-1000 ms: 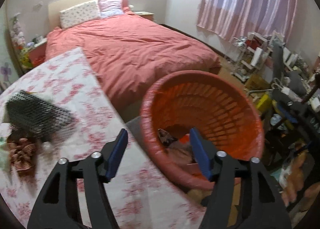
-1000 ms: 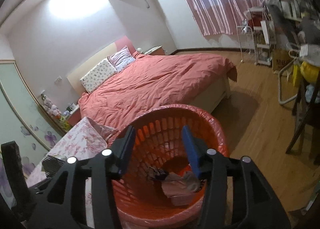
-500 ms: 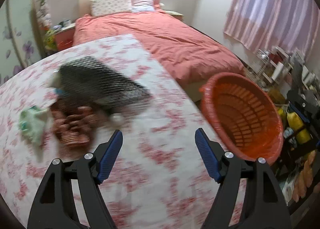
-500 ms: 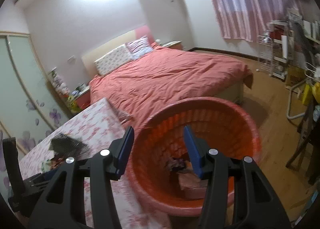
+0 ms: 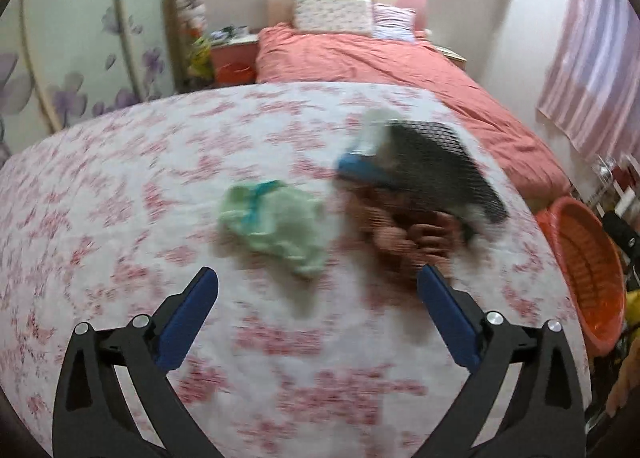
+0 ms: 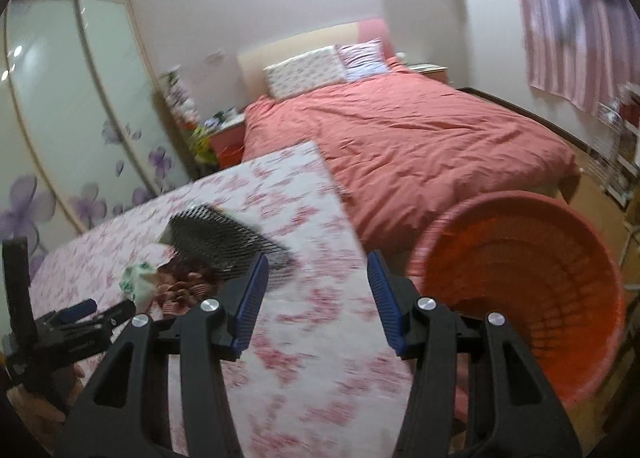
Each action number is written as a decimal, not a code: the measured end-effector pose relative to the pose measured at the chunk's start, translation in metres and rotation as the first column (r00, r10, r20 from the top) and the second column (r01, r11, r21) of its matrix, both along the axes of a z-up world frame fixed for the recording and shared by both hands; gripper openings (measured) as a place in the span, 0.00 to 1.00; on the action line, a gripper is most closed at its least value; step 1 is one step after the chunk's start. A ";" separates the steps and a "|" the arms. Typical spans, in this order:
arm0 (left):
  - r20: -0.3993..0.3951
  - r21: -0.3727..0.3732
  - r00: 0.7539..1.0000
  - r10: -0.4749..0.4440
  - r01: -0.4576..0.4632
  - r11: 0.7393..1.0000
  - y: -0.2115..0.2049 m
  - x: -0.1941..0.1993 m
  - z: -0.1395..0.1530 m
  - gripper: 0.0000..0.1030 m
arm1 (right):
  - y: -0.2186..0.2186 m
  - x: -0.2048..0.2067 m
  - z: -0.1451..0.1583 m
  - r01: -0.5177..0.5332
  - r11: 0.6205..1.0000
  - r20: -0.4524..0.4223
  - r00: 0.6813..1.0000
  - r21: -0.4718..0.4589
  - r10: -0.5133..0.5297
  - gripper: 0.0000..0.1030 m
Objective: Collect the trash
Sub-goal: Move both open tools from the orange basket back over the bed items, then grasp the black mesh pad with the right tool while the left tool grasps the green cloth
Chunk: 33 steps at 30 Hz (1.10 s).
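Observation:
On the floral-cloth table (image 5: 120, 217) lies a crumpled pale green wrapper (image 5: 276, 221), a brown-red crinkled wrapper (image 5: 408, 242) and a black mesh net (image 5: 436, 165) over a blue piece (image 5: 360, 169). My left gripper (image 5: 316, 298) is open and empty, just short of the green wrapper. My right gripper (image 6: 316, 294) is open and empty over the table's right edge, with the orange basket (image 6: 532, 278) to its right. The net (image 6: 224, 238) and wrappers (image 6: 176, 282) show left of it. The left gripper (image 6: 80, 318) shows at lower left.
A bed with a salmon cover (image 6: 420, 137) stands behind the table. The orange basket (image 5: 584, 270) is off the table's right edge on the floor. A wardrobe with flower decals (image 6: 60, 117) is at left. Cluttered shelves (image 6: 620, 145) stand at far right.
My left gripper has swung left from the basket over to the table, now facing the wrappers. My right gripper has also turned left, from over the basket to the table edge.

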State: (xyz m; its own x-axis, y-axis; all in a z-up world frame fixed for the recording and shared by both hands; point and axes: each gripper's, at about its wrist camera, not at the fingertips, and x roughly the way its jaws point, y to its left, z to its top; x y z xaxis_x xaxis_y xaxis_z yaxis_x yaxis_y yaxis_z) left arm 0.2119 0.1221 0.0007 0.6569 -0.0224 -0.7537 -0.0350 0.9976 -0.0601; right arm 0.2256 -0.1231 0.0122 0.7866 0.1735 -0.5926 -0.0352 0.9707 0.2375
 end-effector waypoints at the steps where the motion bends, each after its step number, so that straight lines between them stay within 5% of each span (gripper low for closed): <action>1: 0.005 -0.004 1.000 0.014 -0.014 1.000 0.009 0.001 0.000 0.96 | 0.010 0.005 -0.001 -0.017 1.000 -0.006 1.000 -0.001 0.017 0.50; 10: 0.044 -0.008 0.999 0.031 -0.031 0.999 0.043 0.010 0.002 0.96 | 0.075 0.060 -0.014 -0.130 0.991 -0.036 0.991 -0.042 0.129 0.43; 24: 0.008 -0.115 1.000 -0.010 0.010 0.993 0.051 0.029 -0.016 0.96 | 0.107 0.123 -0.020 -0.125 0.987 -0.049 0.992 -0.100 0.120 0.36; 30: 0.011 -0.107 0.999 -0.039 0.040 0.993 0.042 0.031 -0.019 0.96 | 0.106 0.118 -0.029 -0.155 0.978 -0.068 0.987 -0.138 0.146 0.06; 33: 0.009 -0.110 0.999 -0.049 0.049 0.993 0.039 0.030 -0.019 0.96 | 0.100 0.110 -0.028 -0.150 0.981 -0.056 0.988 -0.124 0.144 0.05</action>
State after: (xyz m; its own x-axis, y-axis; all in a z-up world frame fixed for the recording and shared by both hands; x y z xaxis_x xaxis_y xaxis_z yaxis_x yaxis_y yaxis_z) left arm 0.2421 0.1613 -0.0183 0.6574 -0.1371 -0.7410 0.0144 0.9854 -0.1696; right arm 0.3353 -0.0229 -0.0161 0.7289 0.2055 -0.6531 -0.1714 0.9783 0.1166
